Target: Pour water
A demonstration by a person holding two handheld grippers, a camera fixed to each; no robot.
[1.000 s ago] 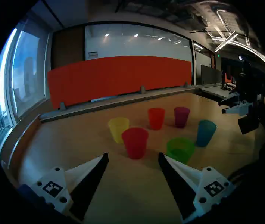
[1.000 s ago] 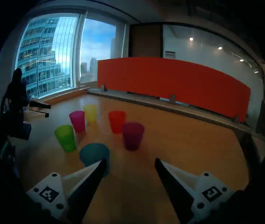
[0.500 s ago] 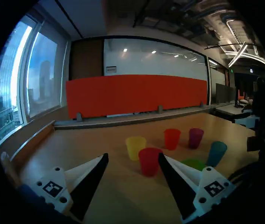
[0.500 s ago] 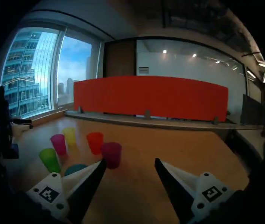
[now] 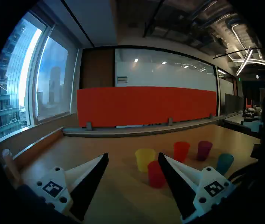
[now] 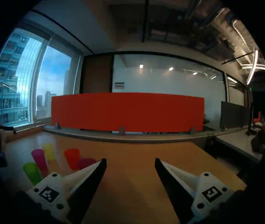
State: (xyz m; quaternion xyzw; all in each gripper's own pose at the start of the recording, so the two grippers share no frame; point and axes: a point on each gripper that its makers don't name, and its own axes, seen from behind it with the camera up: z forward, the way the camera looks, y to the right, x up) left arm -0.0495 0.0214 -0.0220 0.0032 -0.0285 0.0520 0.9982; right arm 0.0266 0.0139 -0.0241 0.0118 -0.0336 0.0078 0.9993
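Across the table (image 5: pixel 127 203) stands an orange partition (image 5: pixel 147 105) — red cup (image 5: pixel 153 174) (part-hidden) nearer

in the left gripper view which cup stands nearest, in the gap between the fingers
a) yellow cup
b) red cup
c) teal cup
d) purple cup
B: the red cup stands nearest, low in the gap between the open left gripper's fingers, with the yellow cup just behind it and the purple cup and teal cup off to the side.
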